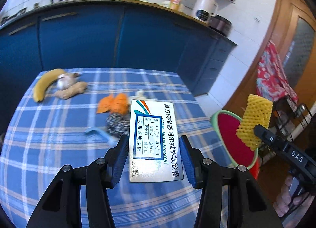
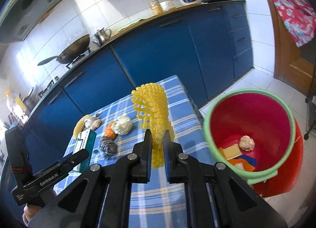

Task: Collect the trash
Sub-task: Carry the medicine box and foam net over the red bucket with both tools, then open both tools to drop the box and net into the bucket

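Note:
My left gripper (image 1: 154,141) is shut on a white and teal medicine box (image 1: 153,141) and holds it above the blue checked tablecloth (image 1: 59,149). The box also shows in the right wrist view (image 2: 85,145). My right gripper (image 2: 158,137) is shut on a yellow foam fruit net (image 2: 153,109), also seen in the left wrist view (image 1: 254,121), near the bin. The red bin with a green rim (image 2: 244,91) stands on the floor right of the table and holds several scraps.
On the table lie a banana (image 1: 45,83), ginger (image 1: 72,90), garlic (image 1: 64,81), orange peel (image 1: 113,103), a steel scourer (image 2: 107,146), a crumpled tissue (image 2: 123,125) and a small blue piece (image 1: 98,132). Blue cabinets (image 1: 79,36) stand behind.

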The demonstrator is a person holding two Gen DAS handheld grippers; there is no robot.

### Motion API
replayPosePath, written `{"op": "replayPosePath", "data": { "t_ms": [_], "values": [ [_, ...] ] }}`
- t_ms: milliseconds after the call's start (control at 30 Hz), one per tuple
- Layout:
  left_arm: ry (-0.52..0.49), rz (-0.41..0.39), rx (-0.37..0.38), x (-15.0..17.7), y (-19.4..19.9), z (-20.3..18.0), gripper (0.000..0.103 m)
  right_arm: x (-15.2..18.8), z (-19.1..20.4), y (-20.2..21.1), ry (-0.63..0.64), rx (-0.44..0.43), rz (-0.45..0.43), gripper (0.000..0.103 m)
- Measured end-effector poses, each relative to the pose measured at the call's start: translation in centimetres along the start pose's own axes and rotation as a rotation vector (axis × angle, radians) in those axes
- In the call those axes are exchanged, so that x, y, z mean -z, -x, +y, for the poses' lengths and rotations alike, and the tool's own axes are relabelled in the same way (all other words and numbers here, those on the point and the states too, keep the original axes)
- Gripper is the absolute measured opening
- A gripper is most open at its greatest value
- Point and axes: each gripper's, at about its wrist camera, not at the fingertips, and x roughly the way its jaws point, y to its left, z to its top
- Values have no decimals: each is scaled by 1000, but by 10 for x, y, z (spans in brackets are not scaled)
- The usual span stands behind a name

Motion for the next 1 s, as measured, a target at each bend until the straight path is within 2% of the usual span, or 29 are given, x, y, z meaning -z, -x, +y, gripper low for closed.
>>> {"op": "replayPosePath", "data": {
  "t_ms": [600,900,967,1000],
  "values": [
    [-167,88,143,-6,-59,-113,53,4,-106,14,-180,143,3,14],
    [-236,143,186,-3,-91,-155,53,8,-150,6,-244,198,35,19],
    [-246,153,191,-2,-97,-163,53,8,-156,7,-249,203,32,21],
    [-252,159,194,-1,-100,-168,53,8,-159,8,-249,206,31,26]
  ]
}}
